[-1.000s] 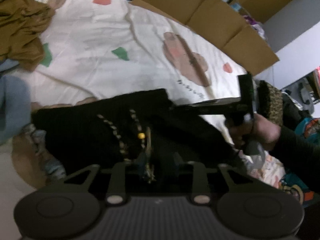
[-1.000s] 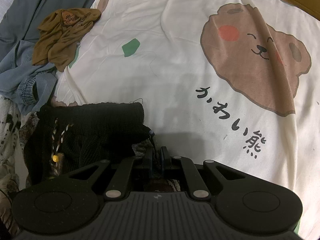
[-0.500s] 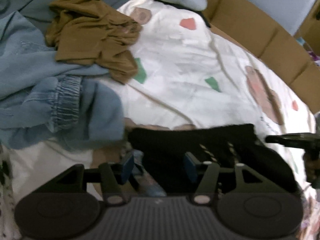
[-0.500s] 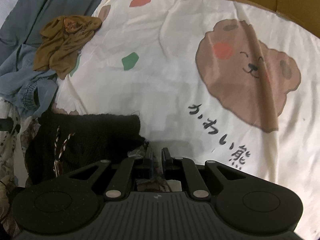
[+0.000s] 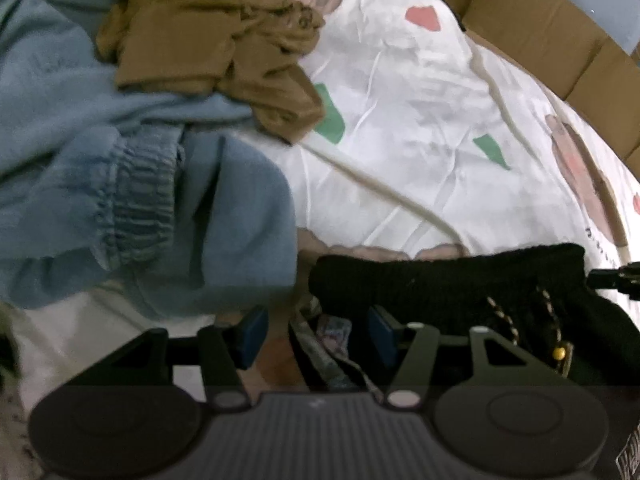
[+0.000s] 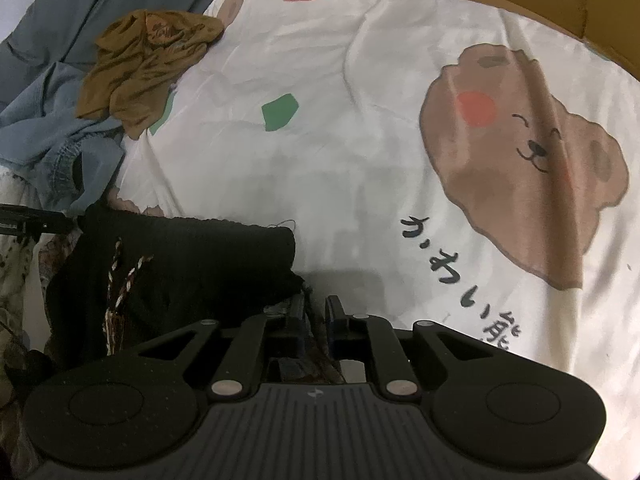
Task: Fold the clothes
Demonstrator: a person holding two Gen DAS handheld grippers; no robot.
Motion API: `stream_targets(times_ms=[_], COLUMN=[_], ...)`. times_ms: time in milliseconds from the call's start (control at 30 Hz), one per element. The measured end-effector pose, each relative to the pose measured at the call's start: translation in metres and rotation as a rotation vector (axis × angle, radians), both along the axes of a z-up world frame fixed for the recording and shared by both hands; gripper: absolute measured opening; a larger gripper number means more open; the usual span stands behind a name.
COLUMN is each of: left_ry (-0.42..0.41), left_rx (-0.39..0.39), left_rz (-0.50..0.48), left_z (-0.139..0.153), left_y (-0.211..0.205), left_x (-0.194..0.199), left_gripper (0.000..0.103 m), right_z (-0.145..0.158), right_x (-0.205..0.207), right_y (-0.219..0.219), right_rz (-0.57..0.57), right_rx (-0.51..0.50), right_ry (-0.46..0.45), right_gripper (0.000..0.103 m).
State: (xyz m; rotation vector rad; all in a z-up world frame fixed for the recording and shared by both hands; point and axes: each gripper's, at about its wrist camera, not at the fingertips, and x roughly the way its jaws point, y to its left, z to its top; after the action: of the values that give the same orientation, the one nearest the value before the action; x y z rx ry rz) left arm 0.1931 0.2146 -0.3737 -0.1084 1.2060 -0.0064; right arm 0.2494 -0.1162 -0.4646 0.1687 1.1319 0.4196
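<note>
Over on the far left of the bed there's a crumpled pair of light blue jeans with the elastic waistband showing, and a mustard-brown top bunched up right against them, partly lying on the denim. Next comes the left gripper, jaws wide apart with nothing between the blue pads, hovering just off the left end of the black knit garment. That black piece sits at the near edge of the white bear-print sheet, folded over with a striped drawstring lying on top. The right gripper is at its right end, jaws pinched together on what looks like the garment's edge, though it's dark in there. Further right is the big brown bear face on the sheet with Japanese lettering under it.
</note>
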Motion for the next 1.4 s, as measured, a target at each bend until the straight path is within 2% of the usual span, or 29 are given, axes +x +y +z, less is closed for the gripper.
stream_targets(times_ms=[67, 167, 233, 400, 500, 733, 767, 800, 833, 867, 900, 1000, 1133, 1400], left_ry=[0.012, 0.036, 0.053, 0.053, 0.043, 0.037, 0.038, 0.046, 0.056, 0.066, 0.075, 0.063, 0.016, -0.077], left_rx=[-0.008, -0.03, -0.053, -0.06, -0.066, -0.098, -0.105, -0.115, -0.127, -0.138, -0.143, -0.094, -0.107, -0.121], left_rz=[0.008, 0.032, 0.053, 0.029, 0.025, 0.02, 0.021, 0.023, 0.025, 0.028, 0.015, -0.041, -0.045, -0.173], left_z=[-0.008, -0.019, -0.025, -0.026, -0.025, -0.029, -0.03, -0.031, -0.031, -0.032, -0.03, -0.019, -0.004, 0.022], left_y=[0.004, 0.011, 0.018, 0.017, 0.018, 0.019, 0.02, 0.02, 0.019, 0.019, 0.016, 0.002, -0.006, -0.052], left_x=[0.001, 0.0, 0.0, -0.005, -0.006, -0.006, -0.006, -0.007, -0.007, -0.008, -0.007, -0.004, 0.0, 0.012], left_gripper=[0.053, 0.051, 0.046, 0.03, 0.03, 0.036, 0.036, 0.035, 0.032, 0.018, 0.013, 0.008, 0.007, 0.007], right_z=[-0.002, -0.004, -0.004, -0.003, -0.003, -0.007, -0.007, -0.007, -0.006, -0.006, -0.005, 0.0, 0.015, 0.047], right_x=[0.003, 0.006, 0.006, 0.005, 0.01, 0.014, 0.013, 0.011, 0.01, 0.01, 0.01, 0.008, 0.001, -0.017], right_y=[0.004, 0.01, 0.016, 0.035, 0.041, 0.049, 0.05, 0.05, 0.05, 0.049, 0.048, 0.048, 0.035, -0.007], right_rz=[0.024, 0.069, 0.11, 0.19, 0.199, 0.218, 0.225, 0.236, 0.238, 0.23, 0.221, 0.209, 0.16, 0.015], right_rx=[-0.021, -0.015, -0.012, -0.045, -0.058, -0.06, -0.065, -0.069, -0.07, -0.068, -0.07, -0.104, -0.137, -0.2], right_ry=[-0.005, 0.003, 0.004, -0.015, -0.024, -0.064, -0.073, -0.081, -0.086, -0.083, -0.078, -0.081, -0.102, -0.161], right_gripper=[0.023, 0.026, 0.029, 0.034, 0.041, 0.044, 0.043, 0.035, 0.031, 0.021, 0.016, 0.012, 0.011, 0.011])
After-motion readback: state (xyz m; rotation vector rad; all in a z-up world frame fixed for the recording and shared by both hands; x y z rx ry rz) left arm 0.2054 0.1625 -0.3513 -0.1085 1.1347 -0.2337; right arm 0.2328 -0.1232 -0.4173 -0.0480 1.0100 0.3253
